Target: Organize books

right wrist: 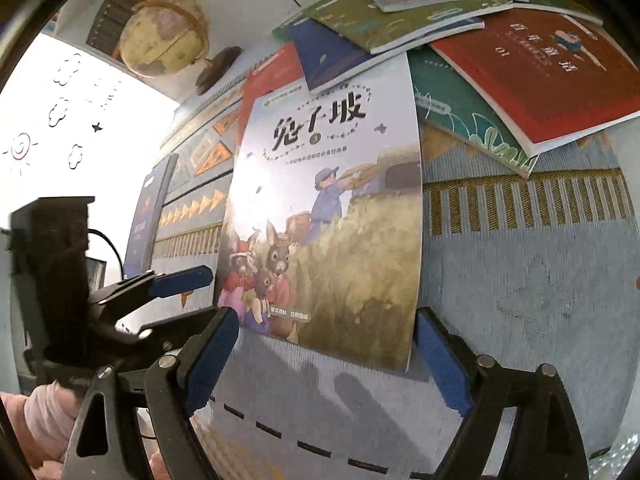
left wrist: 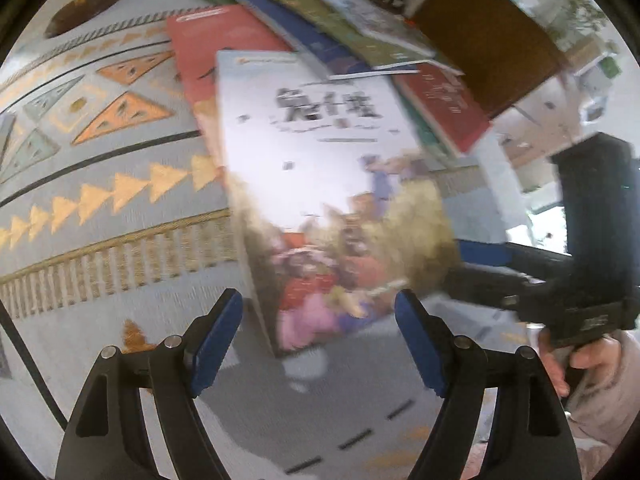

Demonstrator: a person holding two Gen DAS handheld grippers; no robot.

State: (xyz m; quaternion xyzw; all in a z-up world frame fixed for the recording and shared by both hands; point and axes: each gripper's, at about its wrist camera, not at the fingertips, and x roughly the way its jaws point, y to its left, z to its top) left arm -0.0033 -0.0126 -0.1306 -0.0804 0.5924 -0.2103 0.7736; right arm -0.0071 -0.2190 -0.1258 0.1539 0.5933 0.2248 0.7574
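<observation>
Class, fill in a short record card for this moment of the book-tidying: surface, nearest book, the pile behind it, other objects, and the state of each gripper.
Surface: patterned rug with triangles and stripes
Nearest book: rabbit picture book lying face up, its far edge tucked under the pile
Pile: overlapping books, among them a red book and a green book
Other objects: globe on a dark stand, beyond the rug
Left gripper: open, nothing held
Right gripper: open, straddling the picture book's near edge, pads not pressing

Both grippers, L (left wrist: 318, 344) & R (right wrist: 328, 360), jaws apart, angled down.
</observation>
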